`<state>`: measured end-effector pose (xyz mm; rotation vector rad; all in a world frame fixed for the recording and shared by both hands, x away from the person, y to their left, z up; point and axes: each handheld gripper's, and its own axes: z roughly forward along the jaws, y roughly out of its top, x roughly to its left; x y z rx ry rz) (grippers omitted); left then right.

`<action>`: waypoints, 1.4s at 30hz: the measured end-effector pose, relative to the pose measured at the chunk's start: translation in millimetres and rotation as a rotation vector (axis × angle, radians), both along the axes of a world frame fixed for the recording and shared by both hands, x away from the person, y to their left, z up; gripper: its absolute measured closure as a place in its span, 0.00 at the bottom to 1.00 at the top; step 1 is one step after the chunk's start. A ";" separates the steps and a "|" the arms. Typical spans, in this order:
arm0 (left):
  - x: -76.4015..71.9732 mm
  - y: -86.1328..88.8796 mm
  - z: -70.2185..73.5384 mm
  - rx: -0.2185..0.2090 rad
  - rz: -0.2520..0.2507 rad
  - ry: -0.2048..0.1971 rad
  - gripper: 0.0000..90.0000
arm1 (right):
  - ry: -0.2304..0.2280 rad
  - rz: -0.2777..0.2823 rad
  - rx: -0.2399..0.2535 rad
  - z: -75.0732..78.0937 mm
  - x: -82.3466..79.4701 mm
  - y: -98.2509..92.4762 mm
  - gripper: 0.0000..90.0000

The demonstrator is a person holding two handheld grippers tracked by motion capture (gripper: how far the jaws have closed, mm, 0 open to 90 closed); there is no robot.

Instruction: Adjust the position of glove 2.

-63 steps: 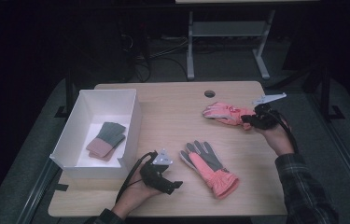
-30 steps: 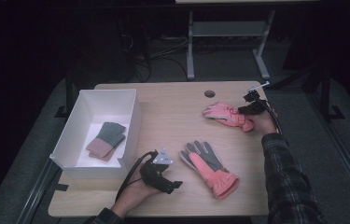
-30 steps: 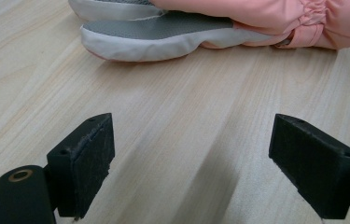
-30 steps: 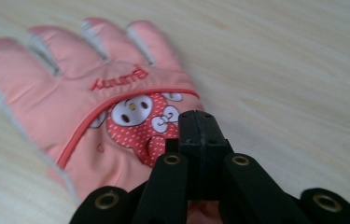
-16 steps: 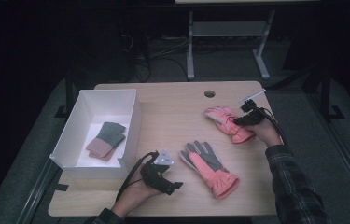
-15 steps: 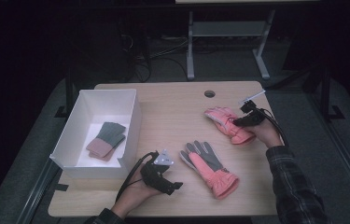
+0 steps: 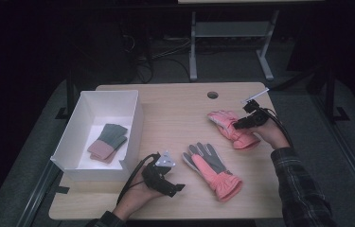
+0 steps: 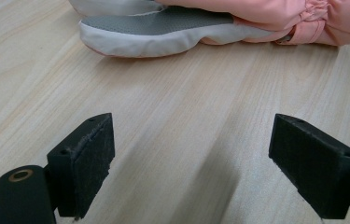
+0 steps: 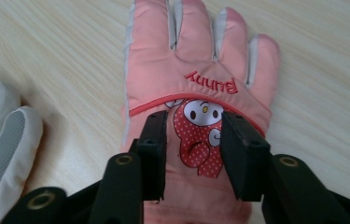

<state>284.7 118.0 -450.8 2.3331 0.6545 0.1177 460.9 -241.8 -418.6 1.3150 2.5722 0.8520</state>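
Pink ski gloves remain on the wooden table (image 7: 175, 106) — one pair already in the white box (image 7: 132, 118) at nine o'clock. Left gripper (image 8: 196, 163) rests released, its jaws wide, palm-up glove (image 8: 163, 30) at twelve. Right gripper (image 9: 189, 144) has just been opening, jaws parted above the Bunny glove (image 9: 196, 84) without clamping it — dark room.
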 end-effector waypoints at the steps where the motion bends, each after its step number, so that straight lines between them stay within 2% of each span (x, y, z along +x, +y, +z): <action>1: -0.1 0.0 -0.1 -0.001 0.002 0.001 0.16 | 0.000 0.000 0.000 0.0 0.0 0.0 0.68; 3: 0.1 0.0 -0.5 0.001 0.002 0.003 0.16 | 0.035 0.011 -0.002 -8.1 3.5 2.6 0.64; 5: 0.6 -0.2 -1.0 0.003 -0.001 0.006 0.15 | 0.049 0.010 -0.010 -20.4 6.1 6.1 0.64; 6: 0.6 -0.2 -1.0 0.003 -0.001 0.006 0.16 | 0.049 0.010 -0.010 -20.4 6.1 6.1 0.64; 9: 0.9 -0.1 -1.6 0.007 -0.002 0.010 0.15 | 0.061 0.008 -0.001 -26.4 8.1 6.4 0.73; 10: 0.9 -0.1 -1.6 0.007 -0.002 0.010 0.15 | 0.061 0.008 -0.001 -26.4 8.1 6.4 0.73; 11: 1.0 -0.1 -1.6 0.007 0.000 0.010 0.15 | 0.064 0.008 -0.003 -26.7 7.4 7.0 0.82; 13: 1.2 -0.2 -1.4 0.008 0.000 0.009 0.16 | 0.050 0.015 -0.019 -26.3 6.2 8.5 0.90; 14: 1.2 -0.2 -1.4 0.008 0.000 0.009 0.16 | 0.050 0.015 -0.019 -26.3 6.2 8.5 0.90; 16: 1.0 -0.6 -1.5 0.010 -0.003 0.008 0.16 | 0.019 0.021 -0.025 -25.9 3.2 9.1 0.96; 19: 0.4 -0.7 -1.7 0.002 0.003 0.010 0.16 | -0.009 0.001 0.016 -27.3 -1.9 4.2 0.98; 20: 0.4 -0.7 -1.7 0.002 0.003 0.010 0.16 | -0.009 0.001 0.016 -27.3 -1.9 4.2 0.98; 21: 0.7 -0.3 -1.5 0.004 0.000 0.010 0.15 | -0.016 -0.009 0.055 -26.0 -3.8 -1.5 0.99; 26: 1.4 0.1 -2.0 0.008 0.001 0.009 0.15 | -0.036 -0.021 0.104 -17.0 -7.8 -9.9 0.99; 33: 1.9 0.3 -2.3 0.006 0.006 0.009 0.15 | -0.064 -0.049 0.140 -2.5 -20.0 -18.6 0.99; 37: 2.7 0.9 -2.2 0.010 0.003 0.012 0.15 | -0.091 -0.060 0.151 12.5 -38.1 -27.4 0.99; 38: 2.7 0.9 -2.2 0.010 0.003 0.012 0.15 | -0.091 -0.060 0.151 12.5 -38.1 -27.4 0.99; 39: 2.5 0.7 -2.1 0.011 0.005 0.012 0.15 | -0.097 -0.065 0.163 18.9 -45.6 -30.4 0.99; 42: 2.6 0.5 -2.0 0.014 0.004 0.010 0.15 | -0.099 -0.061 0.156 26.7 -53.0 -32.3 0.99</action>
